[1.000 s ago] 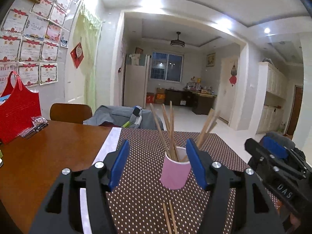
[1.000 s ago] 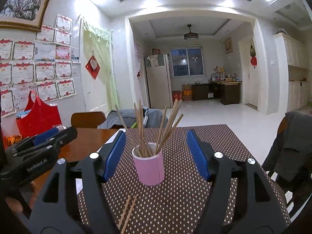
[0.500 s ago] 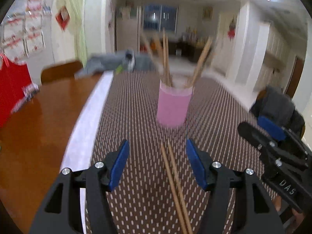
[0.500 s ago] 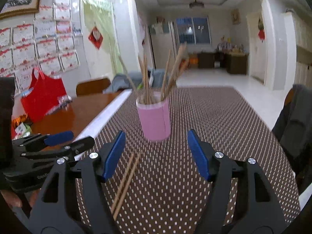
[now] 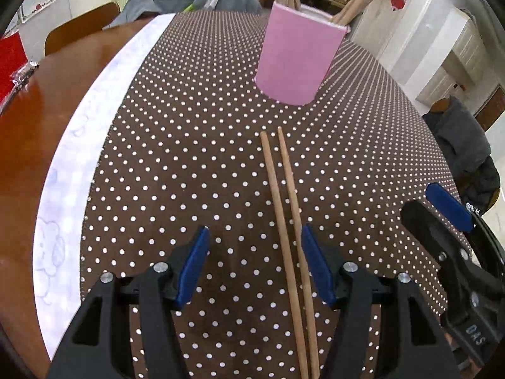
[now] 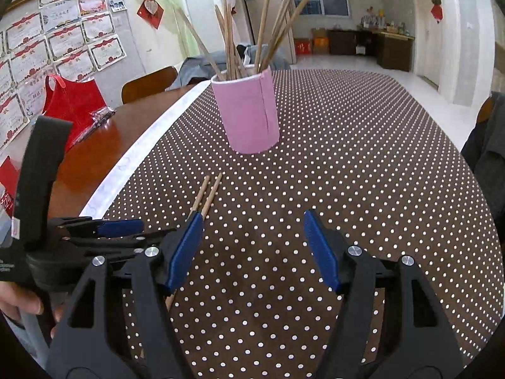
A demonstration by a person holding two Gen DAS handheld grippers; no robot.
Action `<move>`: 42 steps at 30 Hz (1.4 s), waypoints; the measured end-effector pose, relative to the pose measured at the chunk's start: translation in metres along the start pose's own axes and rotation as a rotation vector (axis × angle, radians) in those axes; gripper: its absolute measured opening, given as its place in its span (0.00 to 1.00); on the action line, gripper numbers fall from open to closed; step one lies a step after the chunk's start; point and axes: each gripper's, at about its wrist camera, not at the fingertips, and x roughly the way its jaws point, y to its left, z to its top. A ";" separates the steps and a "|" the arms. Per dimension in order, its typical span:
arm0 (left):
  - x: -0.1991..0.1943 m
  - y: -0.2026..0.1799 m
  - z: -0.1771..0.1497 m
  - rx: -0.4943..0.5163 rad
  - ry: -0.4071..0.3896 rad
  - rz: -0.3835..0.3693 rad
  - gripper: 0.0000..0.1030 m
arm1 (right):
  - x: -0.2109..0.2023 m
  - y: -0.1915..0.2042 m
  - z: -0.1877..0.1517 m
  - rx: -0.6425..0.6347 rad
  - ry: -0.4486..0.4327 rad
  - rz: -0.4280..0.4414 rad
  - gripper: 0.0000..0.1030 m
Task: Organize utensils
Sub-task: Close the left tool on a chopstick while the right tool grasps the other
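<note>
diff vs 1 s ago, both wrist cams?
Both grippers tipped down toward the table. The left gripper now brackets the two loose chopsticks, jaws open, nothing gripped. The right gripper dropped less, open over bare tablecloth to the right of the pair. Unchanged: pink cup upright with its chopsticks, loose pair lying in front of it.

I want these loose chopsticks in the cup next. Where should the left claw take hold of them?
Grip the chopsticks mid-shaft from above: they lie flat and parallel on the cloth, already between the open left claw's fingers, pointing toward the cup.
</note>
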 end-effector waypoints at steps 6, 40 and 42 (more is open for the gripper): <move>0.006 -0.005 0.007 0.022 0.010 0.042 0.58 | 0.006 -0.002 -0.001 0.013 0.020 0.010 0.64; -0.028 0.029 0.018 -0.092 -0.150 0.008 0.06 | 0.062 0.040 0.017 -0.068 0.304 0.066 0.63; -0.031 0.030 0.017 -0.093 -0.160 0.003 0.06 | 0.066 0.049 0.017 -0.096 0.329 0.070 0.51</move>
